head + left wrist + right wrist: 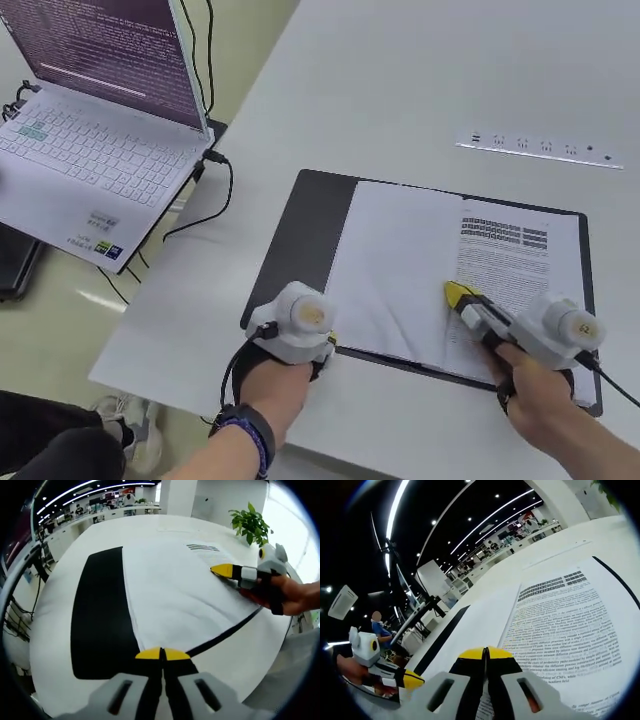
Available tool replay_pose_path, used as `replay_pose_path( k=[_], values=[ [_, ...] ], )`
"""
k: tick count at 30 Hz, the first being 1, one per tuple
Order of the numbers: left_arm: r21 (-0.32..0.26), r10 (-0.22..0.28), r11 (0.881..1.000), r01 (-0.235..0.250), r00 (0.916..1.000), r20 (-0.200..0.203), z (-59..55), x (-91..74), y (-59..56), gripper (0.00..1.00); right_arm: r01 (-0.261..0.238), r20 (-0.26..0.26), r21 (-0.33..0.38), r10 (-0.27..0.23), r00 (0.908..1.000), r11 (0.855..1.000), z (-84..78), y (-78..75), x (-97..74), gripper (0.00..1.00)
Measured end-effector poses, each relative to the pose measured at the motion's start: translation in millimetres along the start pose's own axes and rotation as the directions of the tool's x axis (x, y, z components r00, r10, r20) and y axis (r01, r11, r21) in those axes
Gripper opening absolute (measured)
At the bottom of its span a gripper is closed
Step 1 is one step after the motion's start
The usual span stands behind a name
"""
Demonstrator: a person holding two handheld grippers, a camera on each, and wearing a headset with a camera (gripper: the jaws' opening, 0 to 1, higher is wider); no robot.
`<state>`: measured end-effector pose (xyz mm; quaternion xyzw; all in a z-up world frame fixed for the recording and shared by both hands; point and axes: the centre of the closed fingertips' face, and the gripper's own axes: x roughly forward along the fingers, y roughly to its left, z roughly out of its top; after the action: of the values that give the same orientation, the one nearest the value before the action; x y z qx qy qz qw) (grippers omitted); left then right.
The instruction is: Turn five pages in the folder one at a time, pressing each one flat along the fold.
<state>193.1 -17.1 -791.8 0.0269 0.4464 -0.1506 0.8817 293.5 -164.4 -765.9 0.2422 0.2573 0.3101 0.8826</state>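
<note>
Folder (310, 235) lies open. Left gripper (161, 653), jaws together, sits at its near edge; right gripper (486, 652), likewise closed, touches its fold.

The head view looks down and forward from above the near edge of the table (420, 80). It takes in the whole open folder (310, 230), with a laptop (90, 130) at upper left. The left gripper view sits low at the folder's near edge and faces across it, and the right claw (222, 570) comes in from the right. The right gripper view is very close over the printed page (565, 625), rolled, with the left claw (412, 679) at lower left. All three views share the open folder.
</note>
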Motion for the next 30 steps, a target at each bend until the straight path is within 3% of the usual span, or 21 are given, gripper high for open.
replay_pose_path(
  k=[5,16,30],
  values=[
    [0.036,0.000,0.999,0.000,1.0000,-0.002,0.1,-0.1,-0.8,0.00,-0.006,-0.014,-0.003,0.006,0.9999,1.000,-13.6,3.8,-11.3,0.00],
    [0.022,0.001,1.000,-0.001,1.0000,0.009,0.3,-0.4,-0.9,0.00,-0.019,-0.058,-0.006,0.018,0.9981,1.000,-39.9,13.4,-33.0,0.00],
    [0.022,-0.001,1.000,0.001,0.9999,0.016,0.2,-0.6,-1.2,0.00,-0.021,-0.102,-0.009,0.020,0.9946,1.000,-60.9,23.3,-55.9,0.00]
  ],
)
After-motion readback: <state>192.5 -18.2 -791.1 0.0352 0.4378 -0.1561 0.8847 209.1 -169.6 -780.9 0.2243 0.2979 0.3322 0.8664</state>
